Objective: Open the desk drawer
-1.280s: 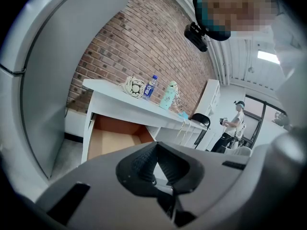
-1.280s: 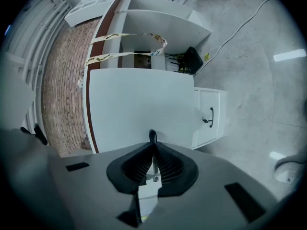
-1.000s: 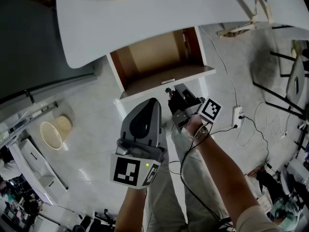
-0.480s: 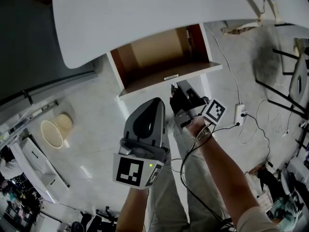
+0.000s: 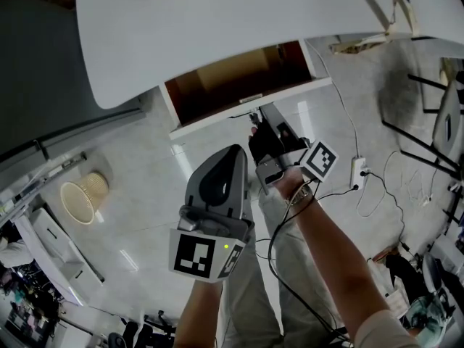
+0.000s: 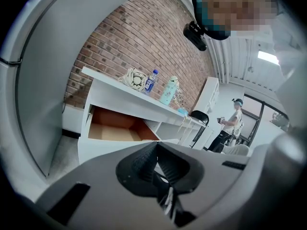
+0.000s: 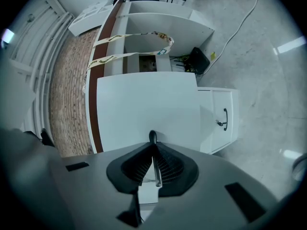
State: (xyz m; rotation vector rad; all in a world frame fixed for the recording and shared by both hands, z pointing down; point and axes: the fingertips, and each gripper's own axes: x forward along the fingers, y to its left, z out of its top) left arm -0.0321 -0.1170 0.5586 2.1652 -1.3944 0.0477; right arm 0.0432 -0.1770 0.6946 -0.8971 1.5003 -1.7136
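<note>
The desk drawer (image 5: pixel 225 82) juts from under the white desktop (image 5: pixel 217 27) toward the person, long axis along the desk's edge, its rear hidden by that top; the right gripper (image 5: pixel 255 125) pinches its thin handle (image 7: pixel 152 138); the left gripper (image 5: pixel 230 154) hangs nearby, jaws pressed together on nothing.

Three cams, one shared drawer (image 5: pixel 239 82)
Head view: above the drawer, facing steeply down, mid range. Left gripper view: farther back, off to the drawer's side, looking into its open box under the bench (image 5: pixel 217 20). Right gripper view: close up on the drawer's white front, rolled sideways.
</note>
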